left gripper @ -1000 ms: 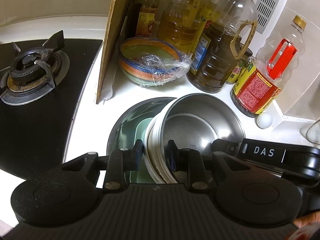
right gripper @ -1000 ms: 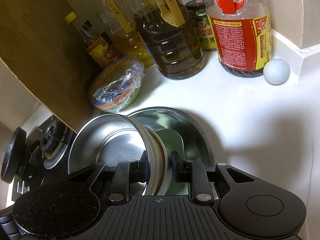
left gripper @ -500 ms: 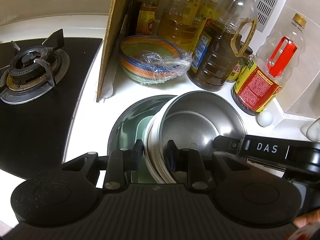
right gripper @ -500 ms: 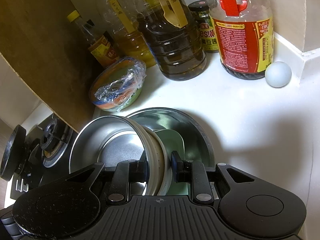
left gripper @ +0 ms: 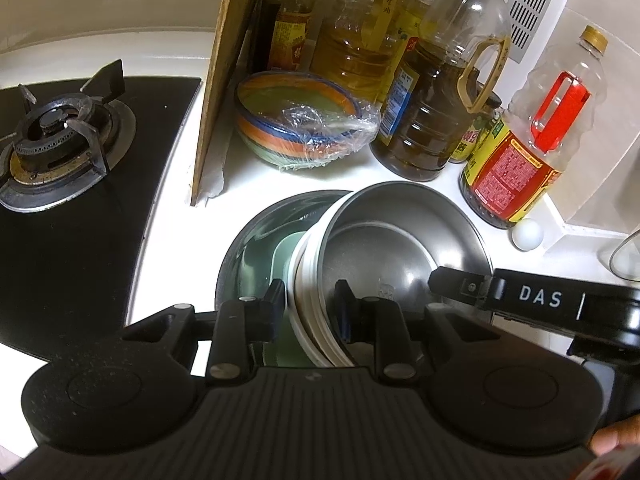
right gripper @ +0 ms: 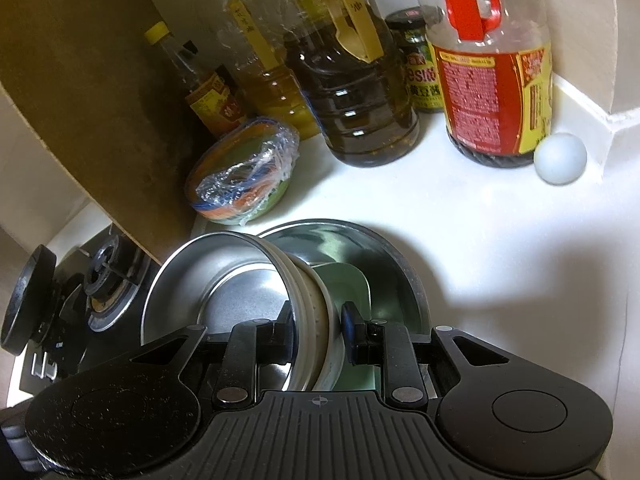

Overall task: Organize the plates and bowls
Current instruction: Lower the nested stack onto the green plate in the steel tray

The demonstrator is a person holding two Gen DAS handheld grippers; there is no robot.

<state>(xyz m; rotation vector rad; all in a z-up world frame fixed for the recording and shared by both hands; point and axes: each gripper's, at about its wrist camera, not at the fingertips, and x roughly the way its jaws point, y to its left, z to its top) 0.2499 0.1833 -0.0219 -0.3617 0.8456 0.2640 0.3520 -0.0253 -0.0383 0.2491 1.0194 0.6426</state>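
Nothing has moved: both the left gripper (left gripper: 308,304) and right gripper (right gripper: 318,326) stay clamped on the tilted round steel-and-white bowl stack (left gripper: 400,248), lowering unfinished.

The left gripper (left gripper: 310,300) tilts steeply downward, its two fingers closed on the rims of a tilted stack of bowls (left gripper: 316,280). The right gripper (right gripper: 318,330) tilts down likewise and pinches the same rims from the opposite side. A fingertip (left gripper: 612,438) shows at the left view's lower right corner.
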